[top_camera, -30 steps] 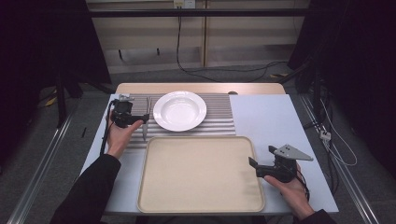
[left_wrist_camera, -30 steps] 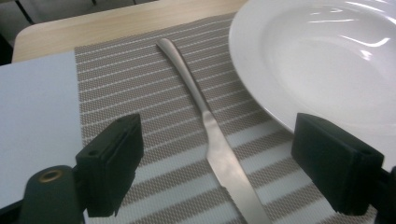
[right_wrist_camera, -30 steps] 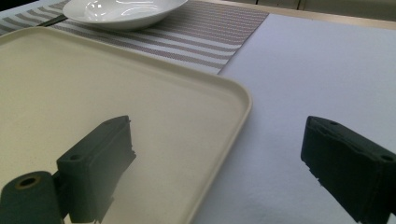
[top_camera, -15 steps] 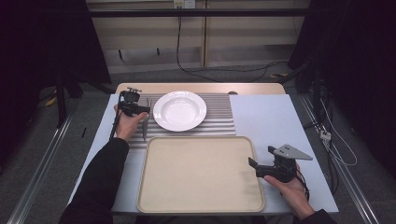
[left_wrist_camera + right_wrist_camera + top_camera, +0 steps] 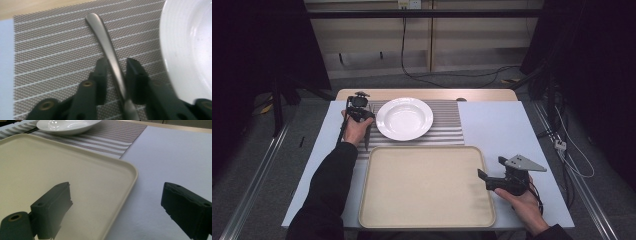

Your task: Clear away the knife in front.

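A person sits at a table (image 5: 492, 125) with a gripper in each hand. The left gripper (image 5: 116, 75) is down on the striped mat (image 5: 50, 50), just beside the white plate (image 5: 190, 45). A shiny metal handle (image 5: 110, 50), from a fork or a spoon, lies flat on the mat and runs between the two black jaws. The jaws have just been closing around it, and now they sit tight against both sides of the handle. The end with the eating part is hidden under the gripper, so you cannot tell which kind it is. From above, the left gripper (image 5: 360, 111) is at the left side of the plate (image 5: 404, 118). The right gripper (image 5: 484, 178) rests at the right edge of the big cream tray (image 5: 427, 185). Its jaws are spread wide apart with nothing in them, one over the tray (image 5: 62, 175) and one over the pale table (image 5: 175, 157).
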`<state>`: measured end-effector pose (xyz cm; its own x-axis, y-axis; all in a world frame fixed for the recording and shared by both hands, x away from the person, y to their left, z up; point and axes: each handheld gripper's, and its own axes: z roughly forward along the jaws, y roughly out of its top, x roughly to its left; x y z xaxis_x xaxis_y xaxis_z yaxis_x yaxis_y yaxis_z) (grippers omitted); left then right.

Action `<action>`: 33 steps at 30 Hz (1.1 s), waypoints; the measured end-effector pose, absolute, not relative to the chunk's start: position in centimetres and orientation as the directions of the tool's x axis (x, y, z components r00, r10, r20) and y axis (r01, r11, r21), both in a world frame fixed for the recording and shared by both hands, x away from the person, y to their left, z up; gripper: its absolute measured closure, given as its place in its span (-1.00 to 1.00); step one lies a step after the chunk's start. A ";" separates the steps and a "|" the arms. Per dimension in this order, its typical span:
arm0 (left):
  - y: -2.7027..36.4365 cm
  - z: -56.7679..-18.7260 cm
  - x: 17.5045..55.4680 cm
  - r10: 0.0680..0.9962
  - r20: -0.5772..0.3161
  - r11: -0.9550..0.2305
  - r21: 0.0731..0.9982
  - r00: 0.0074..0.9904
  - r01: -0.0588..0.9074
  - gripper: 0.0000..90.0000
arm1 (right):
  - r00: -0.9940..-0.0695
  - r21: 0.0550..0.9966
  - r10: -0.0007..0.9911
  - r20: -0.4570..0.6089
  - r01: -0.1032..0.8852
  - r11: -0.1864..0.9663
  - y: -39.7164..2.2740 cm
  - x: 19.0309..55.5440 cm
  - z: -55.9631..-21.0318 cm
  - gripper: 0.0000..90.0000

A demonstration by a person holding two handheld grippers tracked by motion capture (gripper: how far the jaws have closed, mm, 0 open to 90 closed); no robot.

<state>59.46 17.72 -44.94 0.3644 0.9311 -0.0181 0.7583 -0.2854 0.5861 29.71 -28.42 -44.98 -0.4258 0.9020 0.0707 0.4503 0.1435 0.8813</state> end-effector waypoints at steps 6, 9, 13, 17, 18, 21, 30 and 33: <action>17.6 -44.8 59.6 0.933 -0.039 -0.274 0.566 0.357 0.778 0.69 | -0.427 0.881 0.902 0.070 0.450 0.144 -28.4 29.7 -45.0 -0.80; 17.8 -44.6 59.7 0.930 -0.048 -0.282 0.542 0.365 0.791 0.74 | -0.425 0.882 0.902 0.070 0.450 0.143 -28.4 29.7 -45.0 -0.80; 17.9 -44.5 59.6 0.919 -0.038 -0.314 0.532 0.392 0.786 0.77 | -0.426 0.881 0.902 0.070 0.450 0.144 -28.4 29.6 -45.0 -0.80; 17.7 -44.5 59.5 0.924 -0.029 -0.308 0.533 0.381 0.788 0.77 | -0.426 0.881 0.902 0.071 0.450 0.143 -28.4 29.7 -45.0 -0.80; 17.6 -44.4 59.5 0.920 -0.015 -0.325 0.527 0.390 0.785 0.77 | -0.426 0.881 0.902 0.071 0.450 0.143 -28.4 29.7 -45.0 -0.80; 17.6 -44.4 59.4 0.920 -0.011 -0.327 0.528 0.391 0.784 0.77 | -0.426 0.881 0.902 0.066 0.450 0.148 -28.4 29.7 -45.0 -0.80; 17.5 -44.3 59.5 0.916 -0.009 -0.339 0.520 0.401 0.784 0.78 | -0.424 0.879 0.903 0.068 0.454 0.147 -28.4 29.7 -45.0 -0.80; 17.5 -44.3 59.4 0.917 -0.010 -0.336 0.519 0.399 0.786 0.78 | -0.424 0.880 0.903 0.067 0.452 0.147 -28.4 29.7 -45.0 -0.80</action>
<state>59.43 17.51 -44.29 0.3989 0.9169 -0.0101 0.7858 -0.3361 0.5193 29.71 -28.39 -45.00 -0.4240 0.9032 0.0666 0.4519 0.1473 0.8798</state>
